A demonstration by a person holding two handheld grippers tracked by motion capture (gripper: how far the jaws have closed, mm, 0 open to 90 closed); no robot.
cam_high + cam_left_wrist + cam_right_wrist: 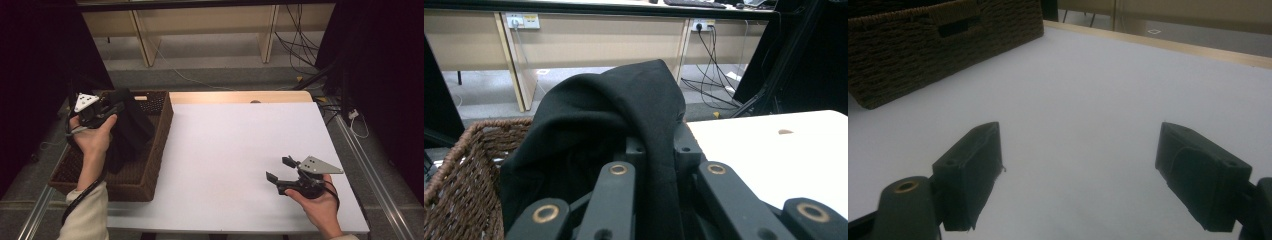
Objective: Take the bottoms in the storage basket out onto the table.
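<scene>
At the left of the high view, the left gripper (111,107) sat over the brown wicker basket (159,137), jaws clamped on a black cloth (131,127). Cloth hung down from the jaws into the basket, part of it draped toward the basket's right wall. Left hand (92,135) wrapped the gripper body, grey three-cornered plate on top. From the left gripper view, the cloth (614,115) bunched up between and over the jaws, filling the middle of the frame; basket rim (459,150) at lower left, white table (774,155) at right.

Lower right of the high view: right gripper (281,169) held low over the white table (235,150), well apart from the basket, jaws spread wide, nothing between them. Right hand (317,202) gripped it from below. Right gripper view showed both jaws wide apart over bare tabletop (1078,100), basket (923,50) at upper left, with a handle slot in its wall.
</scene>
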